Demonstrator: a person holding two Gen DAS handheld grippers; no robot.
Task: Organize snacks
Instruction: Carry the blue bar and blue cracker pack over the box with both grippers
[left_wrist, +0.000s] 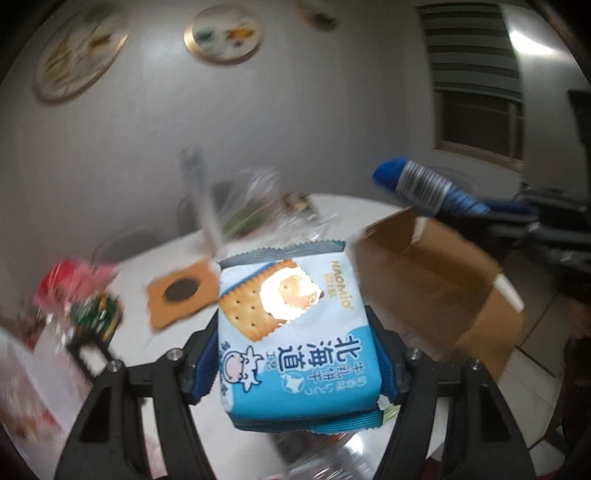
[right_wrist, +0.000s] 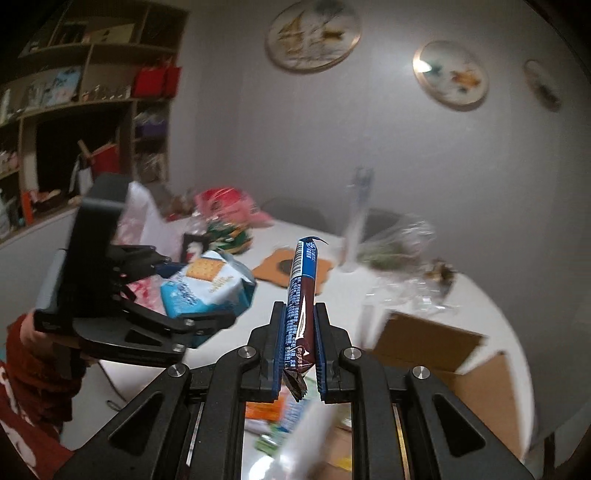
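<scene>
The left gripper (left_wrist: 295, 354) clamps a blue cracker packet (left_wrist: 291, 325) above the white table (left_wrist: 177, 251); the right gripper (right_wrist: 300, 347) pinches a slim cookie stick pack (right_wrist: 301, 295) upright. Only the right wrist view shows the wall shelving (right_wrist: 92, 92) and a red sleeve (right_wrist: 33, 373). The cardboard box (left_wrist: 436, 280) stands open beside the packet, contents unseen in the left view.

wall: round plates (right_wrist: 313, 35) | left: shelves (right_wrist: 92, 92) | table: orange mat (left_wrist: 181, 291)

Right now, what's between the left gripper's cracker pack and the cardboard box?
Nothing: in the left wrist view the cracker pack, clamped in the left gripper, has only bare table before the cardboard box.
</scene>
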